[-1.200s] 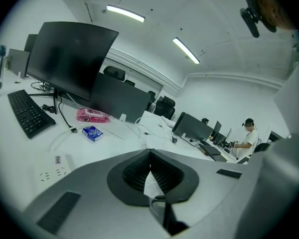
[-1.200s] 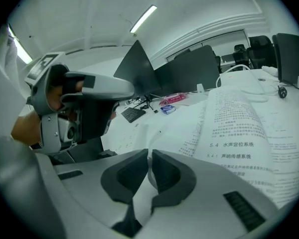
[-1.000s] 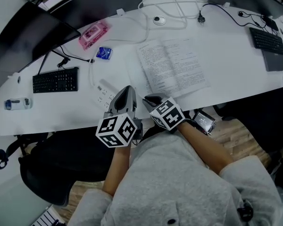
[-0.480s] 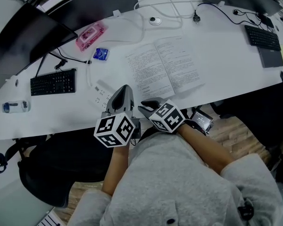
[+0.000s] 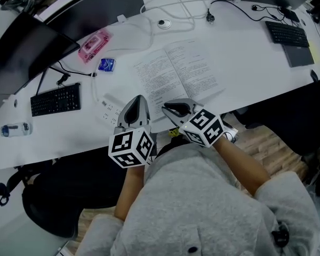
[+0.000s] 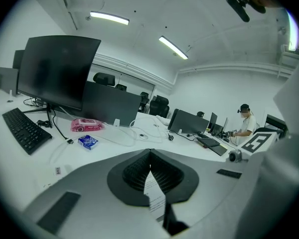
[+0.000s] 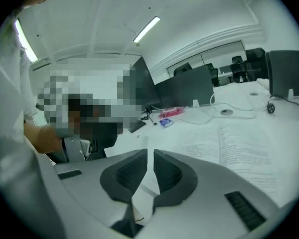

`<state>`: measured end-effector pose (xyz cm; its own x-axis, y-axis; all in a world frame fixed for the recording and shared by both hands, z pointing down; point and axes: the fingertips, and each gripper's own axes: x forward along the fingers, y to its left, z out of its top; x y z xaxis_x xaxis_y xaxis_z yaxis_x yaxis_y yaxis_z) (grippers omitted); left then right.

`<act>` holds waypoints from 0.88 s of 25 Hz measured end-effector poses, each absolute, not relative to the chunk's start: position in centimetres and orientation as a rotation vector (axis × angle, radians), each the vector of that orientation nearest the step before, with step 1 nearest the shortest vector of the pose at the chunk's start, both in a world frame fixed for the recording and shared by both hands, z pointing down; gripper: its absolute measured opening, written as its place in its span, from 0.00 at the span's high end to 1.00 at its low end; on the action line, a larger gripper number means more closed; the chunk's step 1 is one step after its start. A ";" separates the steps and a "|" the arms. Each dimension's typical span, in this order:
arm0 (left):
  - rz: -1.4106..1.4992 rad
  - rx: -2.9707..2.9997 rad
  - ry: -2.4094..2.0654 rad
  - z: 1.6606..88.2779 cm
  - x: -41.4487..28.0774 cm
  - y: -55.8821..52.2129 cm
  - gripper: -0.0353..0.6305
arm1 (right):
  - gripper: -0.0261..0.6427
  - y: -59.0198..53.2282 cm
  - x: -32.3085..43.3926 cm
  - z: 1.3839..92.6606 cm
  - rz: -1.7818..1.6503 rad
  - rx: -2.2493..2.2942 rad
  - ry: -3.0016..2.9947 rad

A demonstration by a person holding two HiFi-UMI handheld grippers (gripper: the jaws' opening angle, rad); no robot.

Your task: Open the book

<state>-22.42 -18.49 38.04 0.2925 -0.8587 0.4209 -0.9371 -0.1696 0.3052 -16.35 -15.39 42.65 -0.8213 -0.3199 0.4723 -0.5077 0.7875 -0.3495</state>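
Book [image 5: 176,73] lies open (printed pages up); left gripper [image 5: 137,98] closed, right gripper [image 5: 168,109] closing, empty.

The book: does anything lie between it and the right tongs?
Nothing visible does. The book lies open just ahead of the right tongs, whose jaws are closing with nothing between them.
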 end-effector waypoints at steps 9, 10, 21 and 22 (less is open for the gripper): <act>0.251 2.138 -1.634 36.7 -21.8 -18.5 0.93 | 0.89 -19.0 -7.7 33.1 0.312 0.912 -2.628; 0.255 2.144 -1.634 36.6 -21.7 -18.4 0.93 | 0.89 -19.0 -6.7 32.4 0.295 0.934 -2.623; 0.247 2.180 -1.644 35.5 -19.9 -18.0 0.93 | 0.89 -19.0 1.7 29.1 0.260 1.214 -2.551; 0.242 2.180 -1.643 35.3 -19.6 -17.7 0.93 | 0.89 -19.0 2.3 29.1 0.257 1.237 -2.541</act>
<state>-19.57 -17.71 35.34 0.2945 -0.8816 0.3688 -0.9505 -0.2301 0.2089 2.25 -19.05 29.06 -0.5831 -0.7355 0.3451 -0.7897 0.6128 -0.0284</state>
